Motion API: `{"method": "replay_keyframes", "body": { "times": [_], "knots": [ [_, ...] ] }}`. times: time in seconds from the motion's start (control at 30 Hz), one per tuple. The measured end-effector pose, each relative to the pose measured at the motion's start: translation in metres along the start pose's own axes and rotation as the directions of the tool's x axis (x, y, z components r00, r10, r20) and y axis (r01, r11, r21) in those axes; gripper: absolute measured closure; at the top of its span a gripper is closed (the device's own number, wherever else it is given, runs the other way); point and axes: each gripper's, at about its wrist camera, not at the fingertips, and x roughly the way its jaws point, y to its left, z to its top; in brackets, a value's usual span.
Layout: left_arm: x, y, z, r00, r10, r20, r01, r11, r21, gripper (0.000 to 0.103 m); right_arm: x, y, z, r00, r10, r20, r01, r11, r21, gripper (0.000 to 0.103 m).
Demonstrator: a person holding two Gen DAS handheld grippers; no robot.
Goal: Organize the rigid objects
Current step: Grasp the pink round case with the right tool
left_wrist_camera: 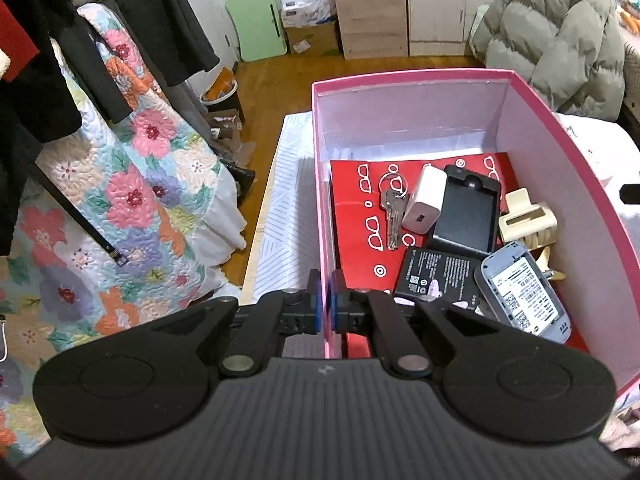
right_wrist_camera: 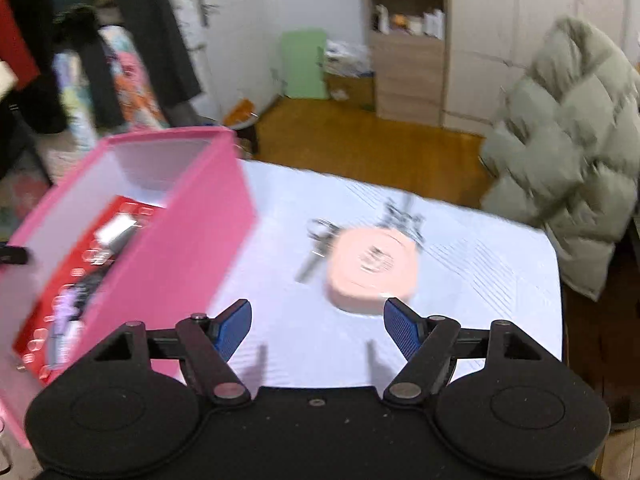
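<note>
The right gripper (right_wrist_camera: pixel 318 330), jaws wide apart, faces the pink round case (right_wrist_camera: pixel 374 270) lying directly ahead on the table (right_wrist_camera: pixel 500 280), while the left gripper (left_wrist_camera: pixel 327 306) stands clamped on the pink box (left_wrist_camera: pixel 400 80) wall.

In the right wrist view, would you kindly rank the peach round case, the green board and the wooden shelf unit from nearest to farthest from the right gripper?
1. Peach round case: on the table, just ahead of the right gripper.
2. Green board: leaning against the far wall.
3. Wooden shelf unit: about equally far, right of the board; too close to call.
</note>
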Motion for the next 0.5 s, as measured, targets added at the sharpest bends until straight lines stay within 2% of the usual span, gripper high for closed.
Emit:
{"method": "replay_keyframes", "body": {
  "times": [0.17,0.2,0.27,0.3,0.4,0.43,0.5],
  "knots": [
    [0.001,-0.004,0.002,1.0,0.024,-0.019,-0.024,1.0,0.016,0.1,0.032,-0.019,0.004,0.998,-0.061,-0.033,0.06,0.998,-0.01,0.025],
    [0.001,-0.005,0.003,0.999,0.028,-0.021,-0.028,0.999,0.018,0.099,0.038,-0.021,0.007,0.998,-0.055,-0.034,0.054,0.998,-0.017,0.023],
    [0.001,-0.006,0.004,0.999,0.034,-0.027,-0.033,0.999,0.014,0.099,0.045,-0.029,0.012,0.998,-0.041,-0.045,0.041,0.999,-0.01,0.012],
    [0.001,-0.006,0.004,0.999,0.036,-0.029,-0.035,0.999,0.01,0.099,0.051,-0.031,0.015,0.999,-0.028,-0.046,0.028,1.0,-0.004,0.011],
    [0.001,-0.007,0.004,0.998,0.046,-0.03,-0.045,0.999,0.009,0.099,0.067,-0.034,0.019,0.998,-0.028,-0.064,0.029,0.999,0.024,0.013],
    [0.001,-0.008,0.004,0.998,0.054,-0.032,-0.053,0.998,0.019,0.099,0.071,-0.034,0.019,0.998,-0.028,-0.064,0.03,0.999,0.029,0.022],
    [0.001,-0.009,0.006,0.998,0.056,-0.042,-0.054,0.998,0.044,0.099,0.073,-0.03,0.018,0.998,-0.034,-0.058,0.035,0.999,0.015,0.024]
  ]
}}
